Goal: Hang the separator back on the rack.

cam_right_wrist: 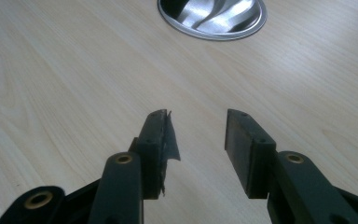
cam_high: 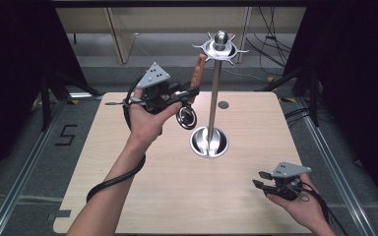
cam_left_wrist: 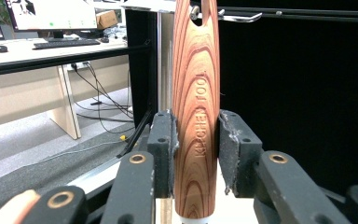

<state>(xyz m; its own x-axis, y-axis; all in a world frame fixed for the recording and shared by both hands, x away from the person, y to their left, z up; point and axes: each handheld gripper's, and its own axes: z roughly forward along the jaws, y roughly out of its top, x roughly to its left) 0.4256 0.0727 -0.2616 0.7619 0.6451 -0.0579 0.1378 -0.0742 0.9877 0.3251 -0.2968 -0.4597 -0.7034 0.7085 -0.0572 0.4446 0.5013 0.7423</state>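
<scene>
Progress looks well past the pick-up: the left gripper point(cam_left_wrist: 196, 154) is clamped on the wooden handle point(cam_left_wrist: 196, 116) of a kitchen utensil and holds it raised above the table point(cam_high: 142, 196), close beside the upper part of the hanging stand point(cam_high: 213, 98). What seems left is the hanging itself. The slot at the handle's top end sits just short of one of the hooks point(cam_left_wrist: 235, 17) on the stand's crown, straight ahead of the jaws and a little to their right, and I judge it not yet caught.

The handle is reddish wood with strong striped grain, tapering toward the slotted end, with "KITCHEN TOOL" stamped along it. It stands upright between the pads, gripped around its thicker lower half. From above, a round metal working end point(cam_high: 187, 118) hangs below the gripper.

The right gripper point(cam_high: 265, 180) rests low near the table's near edge, jaws apart and holding nothing, with the stand's shiny round base point(cam_right_wrist: 212, 16) ahead of it.
</scene>
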